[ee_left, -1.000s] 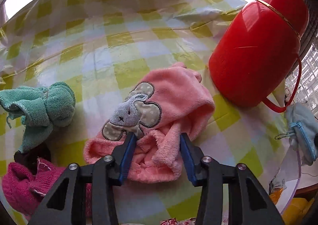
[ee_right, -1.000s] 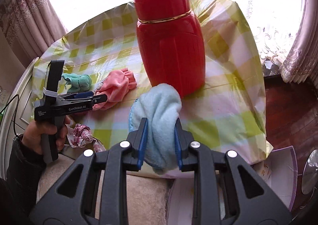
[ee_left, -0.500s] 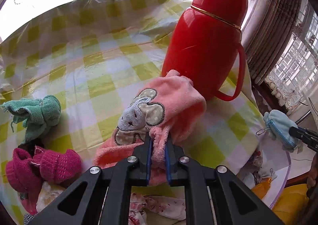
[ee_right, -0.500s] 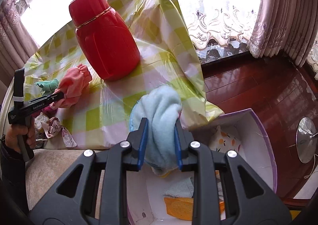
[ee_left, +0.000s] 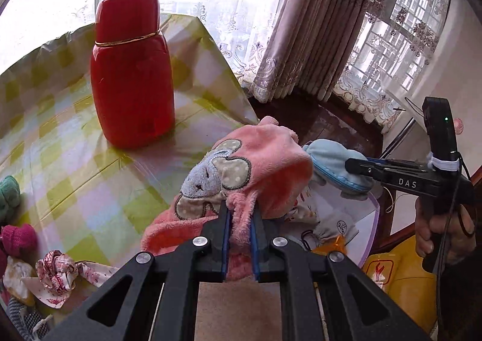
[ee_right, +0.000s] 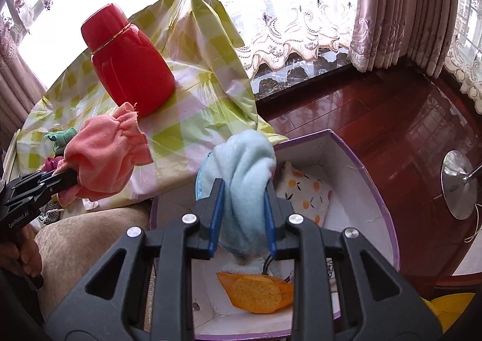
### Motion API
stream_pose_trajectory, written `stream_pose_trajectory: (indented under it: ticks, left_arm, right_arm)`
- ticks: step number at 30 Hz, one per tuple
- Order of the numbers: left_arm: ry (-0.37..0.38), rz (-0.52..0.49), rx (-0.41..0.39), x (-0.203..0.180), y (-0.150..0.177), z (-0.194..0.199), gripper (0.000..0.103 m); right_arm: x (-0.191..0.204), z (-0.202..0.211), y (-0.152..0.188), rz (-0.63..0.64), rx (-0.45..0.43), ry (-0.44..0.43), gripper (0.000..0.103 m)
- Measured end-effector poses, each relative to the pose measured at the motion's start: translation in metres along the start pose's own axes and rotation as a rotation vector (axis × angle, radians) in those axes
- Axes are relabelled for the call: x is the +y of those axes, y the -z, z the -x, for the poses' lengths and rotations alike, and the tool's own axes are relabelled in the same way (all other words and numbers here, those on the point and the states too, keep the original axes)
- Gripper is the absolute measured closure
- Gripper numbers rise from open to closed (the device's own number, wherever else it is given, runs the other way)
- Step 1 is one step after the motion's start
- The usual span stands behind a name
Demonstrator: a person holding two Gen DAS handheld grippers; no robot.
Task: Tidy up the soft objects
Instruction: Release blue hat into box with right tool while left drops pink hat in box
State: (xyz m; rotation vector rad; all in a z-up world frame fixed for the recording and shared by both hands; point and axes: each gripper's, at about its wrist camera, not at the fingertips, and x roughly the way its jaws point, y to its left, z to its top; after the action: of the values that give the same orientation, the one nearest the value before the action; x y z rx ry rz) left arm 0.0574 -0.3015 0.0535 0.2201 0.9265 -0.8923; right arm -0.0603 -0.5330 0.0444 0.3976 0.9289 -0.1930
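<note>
L claw (ee_left: pixel 240 214) is clamped on a pink fleece hat (ee_left: pixel 256 166) w/ a grey elephant patch, held in the air past the worktop (ee_left: pixel 75 178) edge, near the box (ee_right: pixel 355 160). R claw (ee_right: pixel 243 199) is clamped on a light blue cloth (ee_right: pixel 247 166), hanging over the open white box w/ purple rim, which sits on the dark wood floor (ee_right: pixel 391 118) beside the worktop. Inside the box: an orange item (ee_right: pixel 256 289) at the bottom and a white cloth w/ orange fruit print (ee_right: pixel 307 193) against the far wall. Worktop has a yellow-green check plastic cover; a big red flask (ee_left: pixel 132 75) stands upright on it. At its left edge (partly cut off in the left wrist view) lie a green cloth (ee_left: pixel 7 193), a magenta knit piece (ee_left: pixel 18 238) and a floral cloth (ee_left: pixel 57 274). A hand (ee_left: pixel 442 229) grips the R claw's handle.
</note>
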Motion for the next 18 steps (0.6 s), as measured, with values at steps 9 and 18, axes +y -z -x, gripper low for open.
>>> stream_pose_trajectory:
  ticks: [9, 18]
  left_arm:
    - [0.001, -0.031, 0.077, -0.027, 0.002, -0.031, 0.056]
    - [-0.038, 0.029, 0.07, -0.012, 0.006, -0.026, 0.055]
  right_arm:
    - [-0.025, 0.009, 0.014, -0.045, -0.005, -0.001, 0.075]
    - [-0.04, 0.009, 0.018, -0.079, -0.006, 0.011, 0.075]
